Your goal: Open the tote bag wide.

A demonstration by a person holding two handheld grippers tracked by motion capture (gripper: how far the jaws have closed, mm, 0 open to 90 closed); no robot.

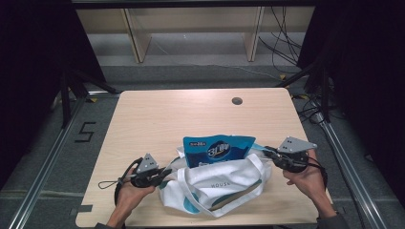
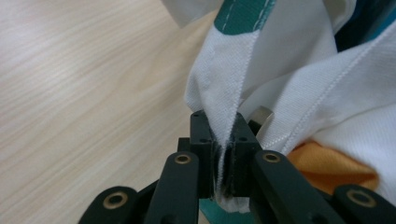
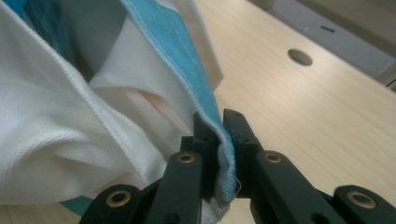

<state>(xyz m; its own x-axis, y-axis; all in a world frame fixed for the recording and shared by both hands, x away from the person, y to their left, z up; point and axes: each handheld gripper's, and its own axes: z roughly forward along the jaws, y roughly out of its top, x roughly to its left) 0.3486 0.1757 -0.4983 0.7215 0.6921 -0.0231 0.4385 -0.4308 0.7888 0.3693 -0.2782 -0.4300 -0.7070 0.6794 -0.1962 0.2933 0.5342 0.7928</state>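
A white tote bag (image 1: 217, 187) with teal and light-blue trim lies on the wooden table (image 1: 157, 119) near its front edge. A blue refill pouch (image 1: 218, 150) sticks out of the bag's mouth toward the far side. My left gripper (image 1: 168, 172) is shut on the bag's left rim; its own view shows white fabric (image 2: 224, 116) pinched between the jaws. My right gripper (image 1: 264, 151) is shut on the bag's right rim, with a light-blue hem (image 3: 219, 140) clamped between its jaws. Each gripper is held by a hand, one on each side of the bag.
A round cable hole (image 1: 237, 100) sits near the table's far edge. Something orange (image 2: 336, 163) peeks out beside the bag fabric in the left gripper view. Shelving (image 1: 191, 28) and cables (image 1: 286, 43) lie beyond the table on the floor.
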